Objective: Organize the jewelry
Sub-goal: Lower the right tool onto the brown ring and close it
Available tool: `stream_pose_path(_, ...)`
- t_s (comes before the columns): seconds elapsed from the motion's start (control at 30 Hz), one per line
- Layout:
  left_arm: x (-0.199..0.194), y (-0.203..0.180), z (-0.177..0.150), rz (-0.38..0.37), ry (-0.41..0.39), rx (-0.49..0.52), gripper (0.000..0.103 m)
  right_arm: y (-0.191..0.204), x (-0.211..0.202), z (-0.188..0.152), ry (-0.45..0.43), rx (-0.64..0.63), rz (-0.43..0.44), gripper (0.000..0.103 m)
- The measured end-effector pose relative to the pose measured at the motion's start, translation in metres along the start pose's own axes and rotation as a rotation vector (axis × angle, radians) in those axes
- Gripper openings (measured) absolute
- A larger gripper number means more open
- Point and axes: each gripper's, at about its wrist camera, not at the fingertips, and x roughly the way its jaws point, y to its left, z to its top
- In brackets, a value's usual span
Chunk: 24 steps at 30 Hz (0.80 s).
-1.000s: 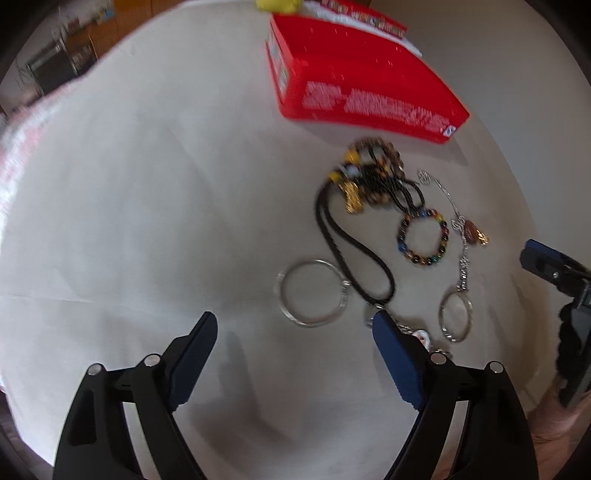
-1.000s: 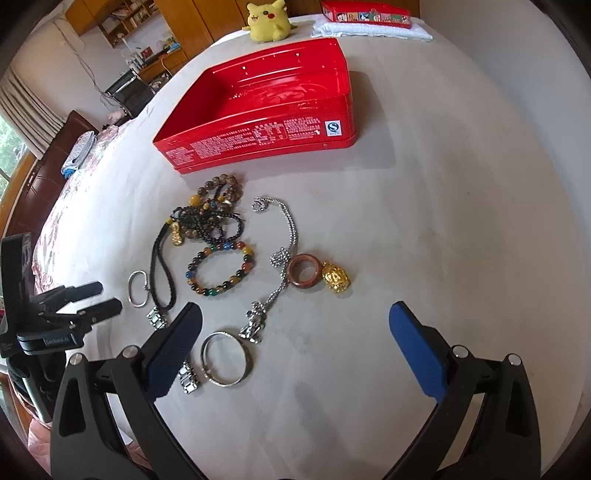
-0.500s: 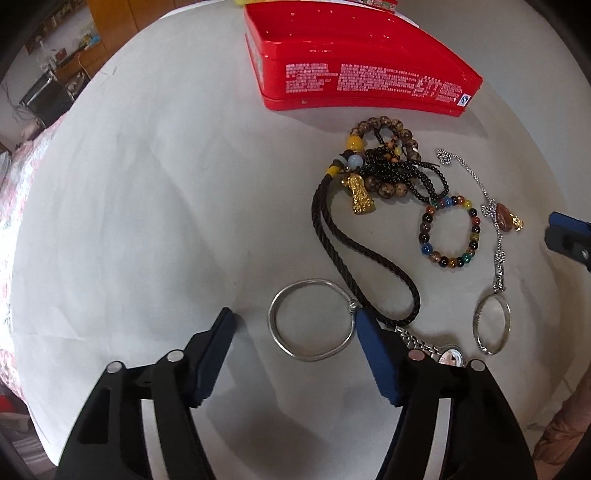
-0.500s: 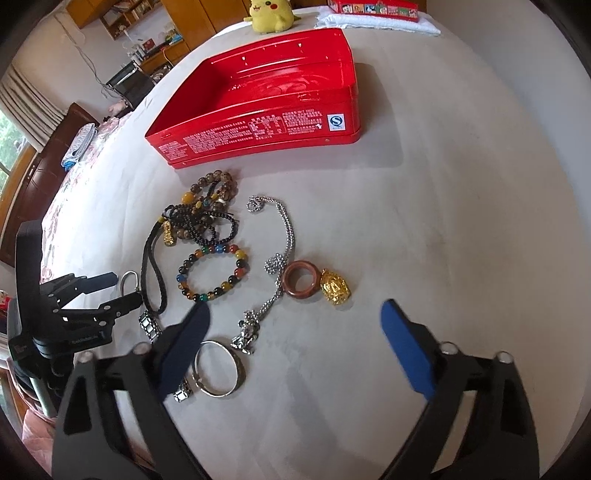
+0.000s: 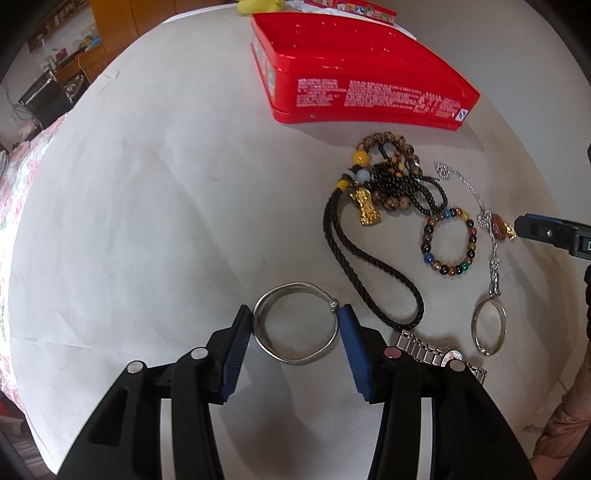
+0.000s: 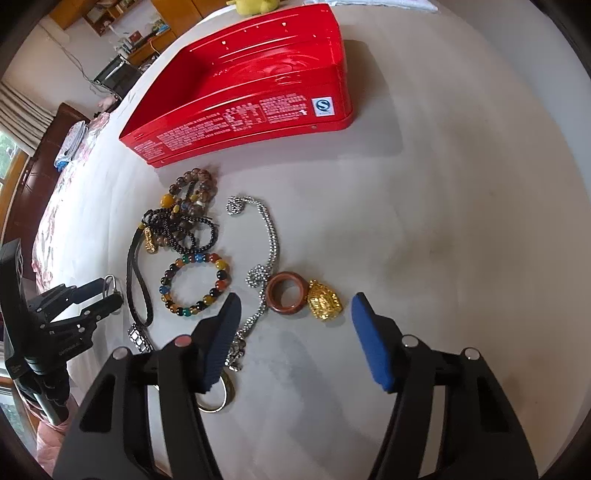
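Note:
A silver bangle [image 5: 295,361] lies flat on the white cloth between the blue pads of my left gripper [image 5: 294,314]. Its jaws are closing, and the pads sit right beside the rim on both sides. My right gripper [image 6: 295,301] hovers over a brown ring [image 6: 274,301] and a gold pendant [image 6: 324,303]. Its jaws are closing too, and both pads stand clear of the pieces. A silver chain [image 6: 271,236] runs from the brown ring toward a smaller silver hoop [image 5: 476,325]. A multicoloured bead bracelet [image 5: 428,251] and a black cord with a gold charm [image 5: 369,254] lie between the two grippers.
An open red tin [image 5: 369,92] stands behind the jewellery. Brown bead strings [image 5: 384,139] lie heaped just in front of it. A metal watch [image 5: 424,350] rests by my left gripper's right finger. A yellow plush toy [image 6: 255,4] sits at the far edge.
Both grippers' jaws have narrowed. My left gripper has come forward so the silver bangle now lies between its pads. My right gripper has moved closer over the brown ring and the gold pendant.

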Motion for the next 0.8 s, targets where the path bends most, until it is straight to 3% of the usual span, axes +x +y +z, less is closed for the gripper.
stream_pose_path(0.17,-0.005,0.006,0.002,-0.008,-0.027,-0.027,0.049,0.000,-0.002,0.002,0.009,-0.013,0.034,0.050)
stream_pose_path(0.33,-0.025,0.024,0.000,-0.023,-0.059,-0.028,0.049,0.006,0.000,0.000,0.063,-0.012,0.122,0.037)
stream_pose_path(0.8,-0.026,0.018,0.003,-0.052,-0.076,-0.018,0.049,-0.001,0.024,0.011,0.118,0.038,0.055,0.035)
